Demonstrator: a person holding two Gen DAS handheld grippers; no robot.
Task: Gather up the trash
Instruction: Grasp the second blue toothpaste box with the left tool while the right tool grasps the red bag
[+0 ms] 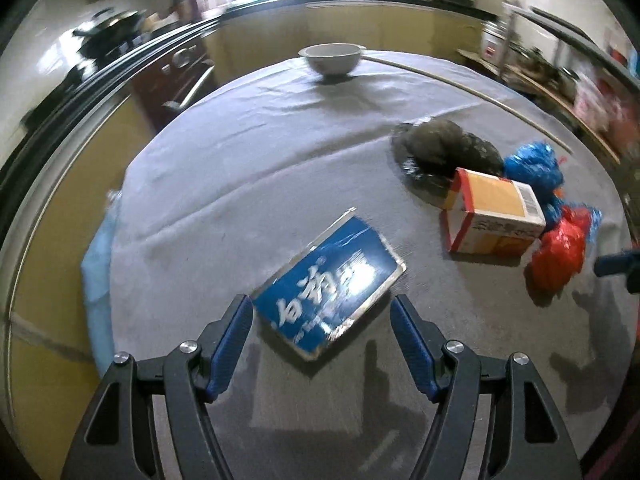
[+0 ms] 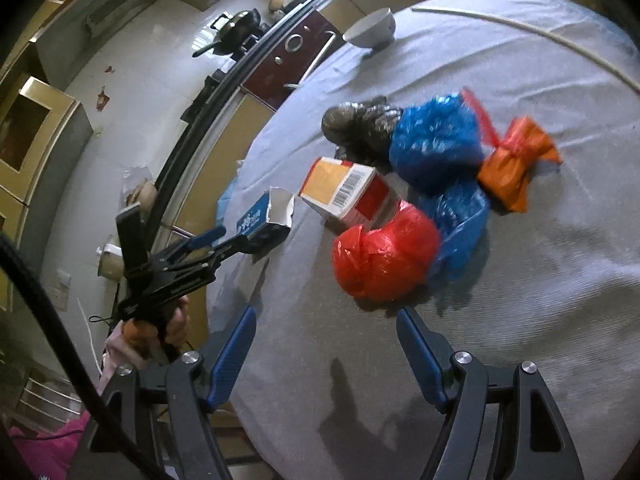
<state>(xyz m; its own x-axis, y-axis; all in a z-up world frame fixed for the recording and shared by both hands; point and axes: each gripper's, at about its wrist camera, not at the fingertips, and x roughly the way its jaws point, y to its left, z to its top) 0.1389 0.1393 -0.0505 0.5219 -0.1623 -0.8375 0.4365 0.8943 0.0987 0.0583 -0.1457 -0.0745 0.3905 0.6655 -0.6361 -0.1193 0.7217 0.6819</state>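
Trash lies on a round table (image 1: 240,152) under a grey, wrinkled cloth, largest first: a blue box (image 1: 328,280) near the left edge, flattish glossy card with an open torn flap at one end; a red-and-tan carton (image 1: 492,216) toward the right edge; then crumpled plastic bags, a red bag (image 2: 384,256), blue bags (image 2: 436,140), a dark bag (image 2: 360,124) and a small orange bundle (image 2: 516,164), clustered touching the carton. A white bowl (image 1: 332,56) sits at the far edge.

The left gripper (image 1: 322,310) stands wide open, straddling the near end of the blue box, whose long axis runs diagonally away to the right between the fingers; I judge a close here would catch its width. The right gripper (image 2: 326,320) is also wide open, holding nothing, just short of the red bag straight ahead.
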